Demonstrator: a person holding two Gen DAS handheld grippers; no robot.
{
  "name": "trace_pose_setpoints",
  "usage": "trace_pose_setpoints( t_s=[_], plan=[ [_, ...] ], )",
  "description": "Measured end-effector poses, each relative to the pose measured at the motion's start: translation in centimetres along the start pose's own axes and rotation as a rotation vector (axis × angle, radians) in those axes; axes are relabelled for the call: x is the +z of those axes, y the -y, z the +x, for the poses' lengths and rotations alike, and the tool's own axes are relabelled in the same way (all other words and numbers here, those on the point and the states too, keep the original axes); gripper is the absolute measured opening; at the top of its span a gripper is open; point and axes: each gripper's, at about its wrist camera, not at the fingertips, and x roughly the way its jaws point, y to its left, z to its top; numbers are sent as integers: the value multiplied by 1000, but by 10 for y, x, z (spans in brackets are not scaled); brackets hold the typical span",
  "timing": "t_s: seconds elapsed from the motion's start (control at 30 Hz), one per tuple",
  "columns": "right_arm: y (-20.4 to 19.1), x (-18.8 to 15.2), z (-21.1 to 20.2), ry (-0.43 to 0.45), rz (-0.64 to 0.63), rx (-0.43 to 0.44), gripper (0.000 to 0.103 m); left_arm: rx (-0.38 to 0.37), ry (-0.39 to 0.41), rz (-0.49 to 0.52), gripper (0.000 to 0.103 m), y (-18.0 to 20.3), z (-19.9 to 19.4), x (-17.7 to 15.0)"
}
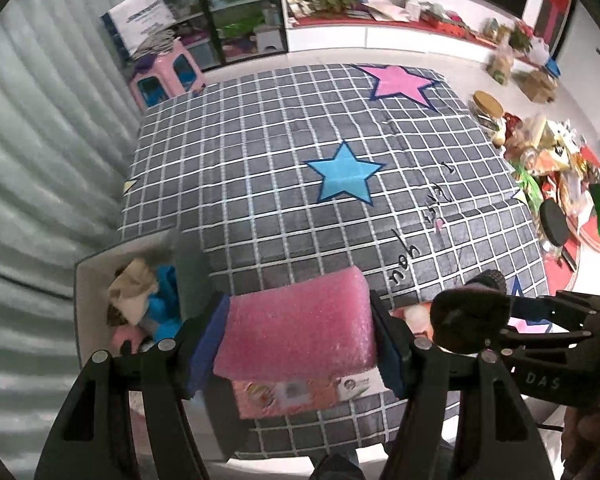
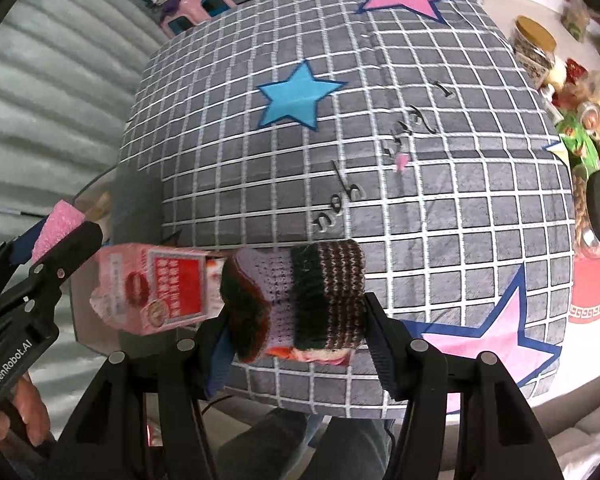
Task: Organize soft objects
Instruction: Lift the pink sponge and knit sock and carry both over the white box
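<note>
My left gripper [image 1: 300,332] is shut on a pink foam block [image 1: 296,324] and holds it above the near edge of the grey checked mat [image 1: 280,152]. A pink printed packet [image 1: 288,396] lies just under it. My right gripper [image 2: 296,328] is shut on a knitted striped sock [image 2: 300,296], purple, green and brown. The same pink packet [image 2: 156,288] lies to its left on the mat. A white bin [image 1: 88,276] at the left holds several soft items, beige, blue and pink. The left gripper with the foam also shows in the right wrist view [image 2: 56,232].
A pink stool [image 1: 166,74] stands beyond the mat's far left corner. Jars, packets and a black disc [image 1: 554,222] crowd the floor right of the mat. A corrugated grey wall [image 1: 40,160] runs along the left. My right gripper's body [image 1: 500,320] is beside the foam.
</note>
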Motion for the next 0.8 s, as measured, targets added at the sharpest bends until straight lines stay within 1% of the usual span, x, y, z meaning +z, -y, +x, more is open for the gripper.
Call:
trace_pose_setpoints(
  t_s=[0.17,0.37,0.6,0.8],
  plan=[
    [-34,-5,-5,12,-66,15,60,21,22,-64,70,-27,-14,-18],
    [-84,-7,-5,18,-177,26,60,57,37,-158,70,-64,-26,-37],
    [-138,-7,-2,10,-299,36,60,94,33,-262,70,-103,-33,-63],
    [-181,-13,5,-10,-393,47,60,117,20,-333,70,-131,-34,-82]
  ],
)
